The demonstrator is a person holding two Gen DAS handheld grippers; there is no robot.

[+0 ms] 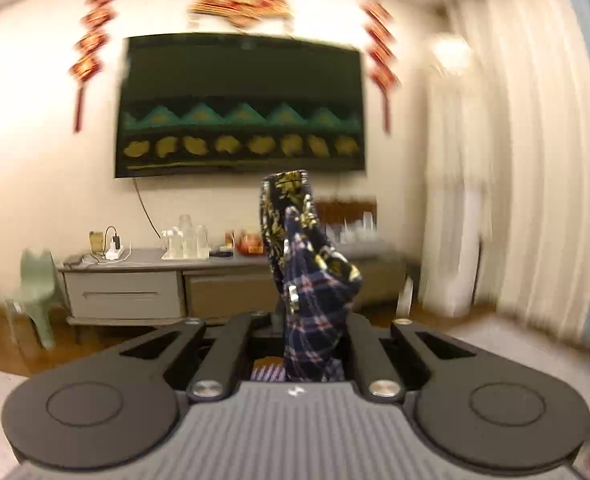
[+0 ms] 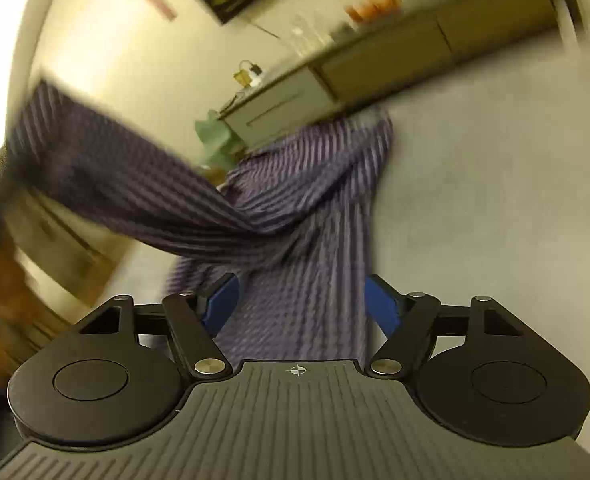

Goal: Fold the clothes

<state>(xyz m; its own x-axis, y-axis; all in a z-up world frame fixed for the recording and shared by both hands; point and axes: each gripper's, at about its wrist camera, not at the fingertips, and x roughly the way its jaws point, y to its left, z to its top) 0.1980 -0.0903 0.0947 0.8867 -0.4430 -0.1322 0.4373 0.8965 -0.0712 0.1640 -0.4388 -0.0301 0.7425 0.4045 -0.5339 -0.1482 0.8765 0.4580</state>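
Plainly, the left gripper (image 1: 311,320) has its jaws clamped on a bunched fold of the checked garment (image 1: 307,280), which stands above them before the television (image 1: 239,104). The right gripper (image 2: 299,304) shows blue jaws apart, cloth draped between them and down to the pale surface (image 2: 495,200). Both views are blurred, so seemingly mid-swing: one grip could let the cloth slip or twist, spoiling the fold; left is level, right tilts down.

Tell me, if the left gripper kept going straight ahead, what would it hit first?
Beyond the checked cloth its jaws already pinch, probably the low cabinet under the television; depth is hard to judge.
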